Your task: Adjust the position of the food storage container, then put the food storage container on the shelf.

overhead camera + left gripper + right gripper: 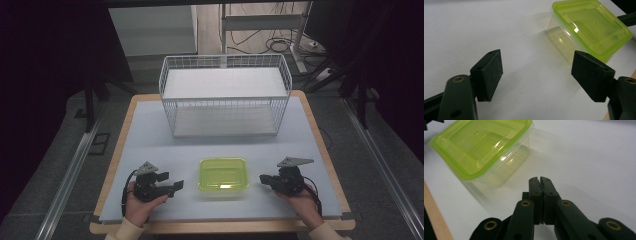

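A clear plastic food container with a lime-green lid (223, 176) is sitting on the white-topped desk (150, 135), near the front edge and roughly centred between the two hands. Its lid is lying flat on top, and nothing can be made out inside through the clear walls.

Left claw (176, 186) is resting low over the desk, just left of the container and apart from it. Its jaws are standing wide apart with nothing between them; in the left gripper view the two black pads (489, 74) are framing bare white desk, with the container (589, 27) lying beyond them to the far right. The left hand (141, 204) is gripping it from the near side.

Right claw (263, 180) is pointing toward the container's right wall from just beside it, not touching. Its jaws are pressed together on nothing, as the right gripper view shows, with the container (480, 150) lying ahead and to the left of the tips. The right hand (303, 203) is holding it from the near side.

A white wire basket (225, 95) is standing at the far side of the desk, well apart from the container, its open top facing up and a white panel lying in it.
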